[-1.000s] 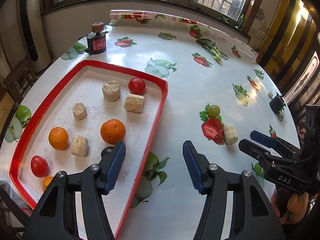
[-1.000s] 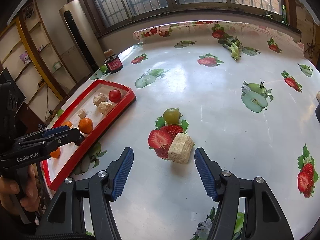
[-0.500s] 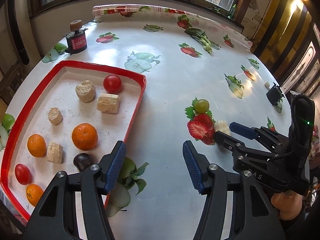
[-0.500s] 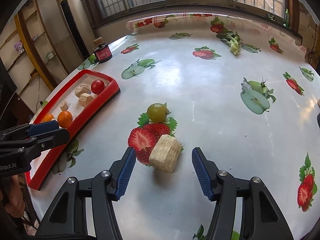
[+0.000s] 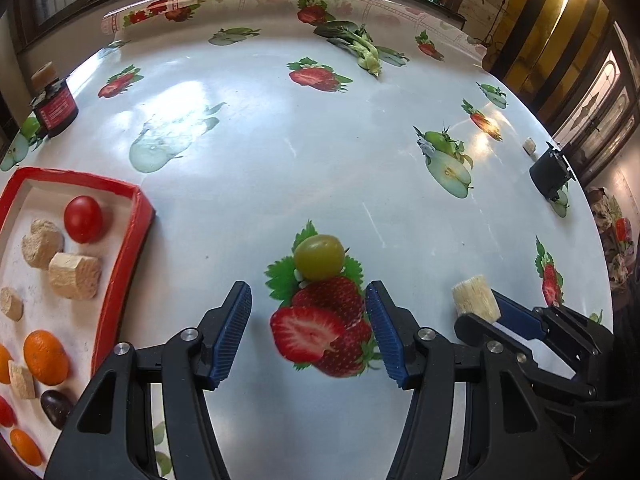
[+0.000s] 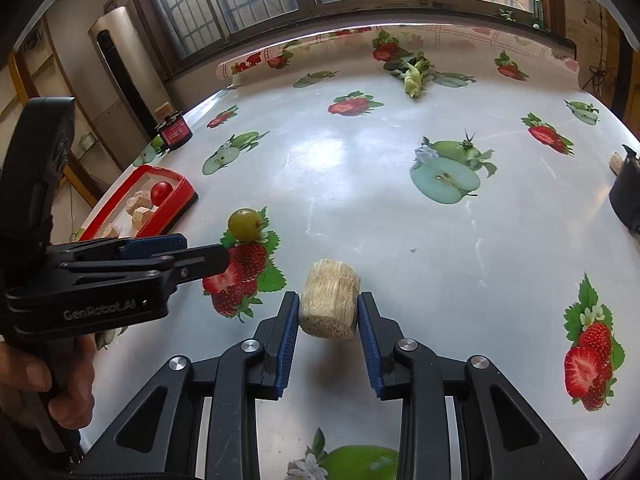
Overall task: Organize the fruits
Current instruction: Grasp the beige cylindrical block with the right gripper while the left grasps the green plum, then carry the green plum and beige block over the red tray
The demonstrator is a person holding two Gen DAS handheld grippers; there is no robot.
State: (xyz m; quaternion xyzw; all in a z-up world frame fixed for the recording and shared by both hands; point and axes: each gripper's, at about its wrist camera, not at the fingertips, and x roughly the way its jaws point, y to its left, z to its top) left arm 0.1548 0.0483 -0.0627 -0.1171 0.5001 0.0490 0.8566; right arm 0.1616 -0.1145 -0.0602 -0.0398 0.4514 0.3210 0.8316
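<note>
On the table a tray is set at the left, with tomatoes, oranges and cut chunks laid in it. A grape lies right of the tray, near the table's middle. Nearer and further right, a chunk is held between the fingers of the right gripper. The left gripper is placed just near of the grape. A jar is stood at the far left, beyond the tray.
</note>
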